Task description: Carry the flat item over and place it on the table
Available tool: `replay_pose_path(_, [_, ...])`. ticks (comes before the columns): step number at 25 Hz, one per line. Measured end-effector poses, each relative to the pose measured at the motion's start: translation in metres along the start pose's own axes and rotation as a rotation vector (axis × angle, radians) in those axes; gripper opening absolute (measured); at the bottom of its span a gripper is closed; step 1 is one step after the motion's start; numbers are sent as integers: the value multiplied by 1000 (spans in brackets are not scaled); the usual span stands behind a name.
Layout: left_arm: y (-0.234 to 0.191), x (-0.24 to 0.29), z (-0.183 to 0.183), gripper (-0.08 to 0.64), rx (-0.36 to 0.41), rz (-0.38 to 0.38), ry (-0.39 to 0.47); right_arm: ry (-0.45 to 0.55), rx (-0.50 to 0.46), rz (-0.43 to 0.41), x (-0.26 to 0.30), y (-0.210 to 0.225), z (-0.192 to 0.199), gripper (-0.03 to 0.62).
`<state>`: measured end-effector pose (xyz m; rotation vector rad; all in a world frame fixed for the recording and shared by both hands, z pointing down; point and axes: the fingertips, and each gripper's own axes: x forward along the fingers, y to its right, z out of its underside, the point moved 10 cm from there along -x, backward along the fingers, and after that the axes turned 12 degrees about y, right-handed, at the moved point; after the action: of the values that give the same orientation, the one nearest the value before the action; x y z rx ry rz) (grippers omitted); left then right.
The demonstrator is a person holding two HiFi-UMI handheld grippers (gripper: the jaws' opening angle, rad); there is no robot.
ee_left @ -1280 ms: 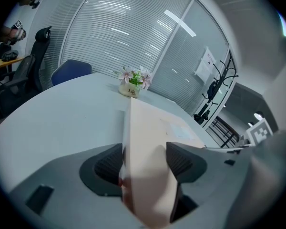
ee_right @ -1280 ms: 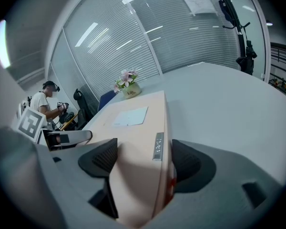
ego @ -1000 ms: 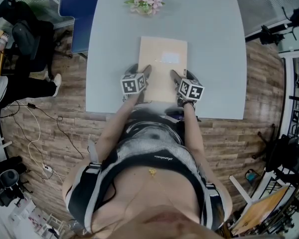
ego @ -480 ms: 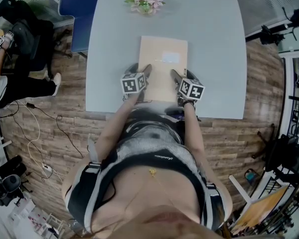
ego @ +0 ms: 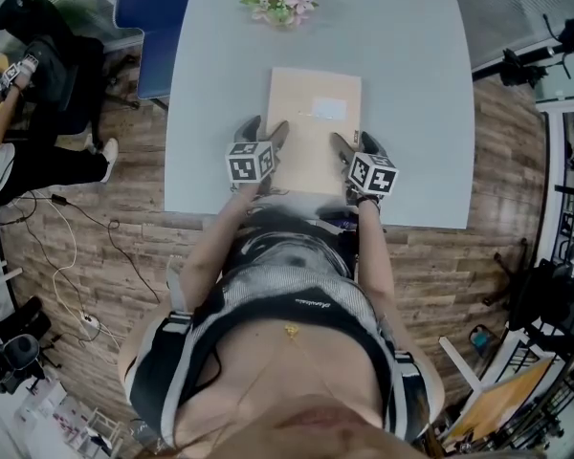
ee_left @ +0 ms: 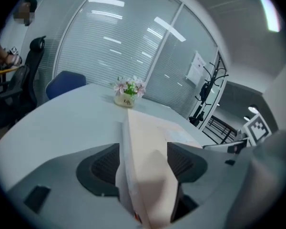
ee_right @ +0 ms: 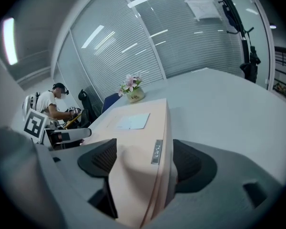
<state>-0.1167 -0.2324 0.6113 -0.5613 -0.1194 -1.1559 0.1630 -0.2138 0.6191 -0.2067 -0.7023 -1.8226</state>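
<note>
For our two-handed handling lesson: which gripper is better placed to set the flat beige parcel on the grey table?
Neither leads, I judge: the left gripper grips the flat beige parcel at its near left corner, the right gripper at its near right corner, so both should lower together.

The top (ego: 289, 277) was grey-patterned, black-banded; the grey left gripper (ego: 265, 128) and right gripper (ego: 355, 142) bore black-and-white marker cubes (ego: 251, 162).

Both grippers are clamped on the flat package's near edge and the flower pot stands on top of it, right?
No. The left gripper and right gripper do clamp the flat package at its near edge, but the flower pot stands on the table beyond it, as the head view shows.
</note>
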Motion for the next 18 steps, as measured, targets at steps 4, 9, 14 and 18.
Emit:
replay_pose_path(4, [8,-16,-21,287,54,46,98,66,-85,-13,-19,-9,-21,359])
replay_pose_path(9, [32,-31,-43,251,26,158,122,159,-170,-40,-44,-27,-47,277])
replay_pose_path(14, [58,-50,-61,98,38,251,182,242,-210,-111,-67,-51,-66,158])
replay_pose_path(18, [77,-67,-76,50,28,311,226,315,-224,-184,-84,-73,-81,66])
